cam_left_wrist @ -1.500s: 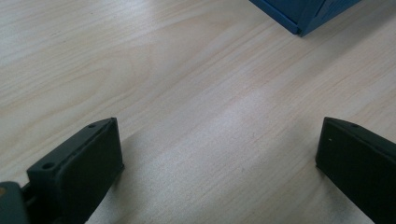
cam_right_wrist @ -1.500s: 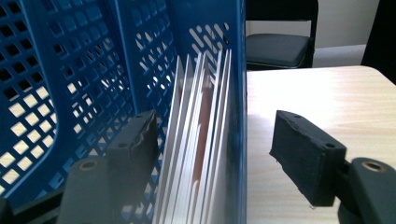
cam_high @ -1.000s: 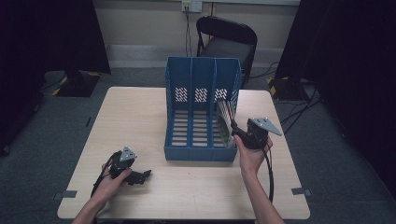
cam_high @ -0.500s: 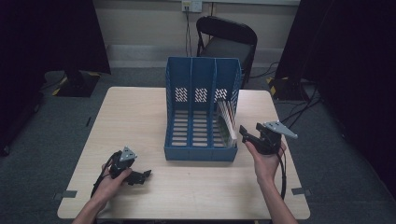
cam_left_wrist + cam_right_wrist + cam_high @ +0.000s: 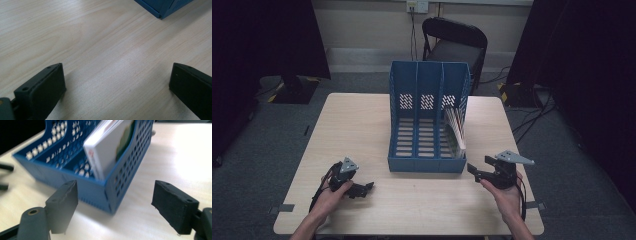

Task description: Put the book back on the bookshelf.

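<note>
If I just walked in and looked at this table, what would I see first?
You'd spot the big blue file rack standing in the middle of the wooden table, with three slots. A white book leans in its right-hand slot. Near the front edge, a person holds two black grippers, the left gripper and the right gripper, both open with nothing between their jaws.

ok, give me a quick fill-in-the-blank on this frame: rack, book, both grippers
1. The blue file rack has ____ compartments.
2. The book leans in the rack's ____ compartment as the high view shows it.
3. The right gripper holds ____ between its jaws, which have just been opening.
4. The left gripper rests on the ____ with its jaws apart.

Missing words: three; right; nothing; table
</note>
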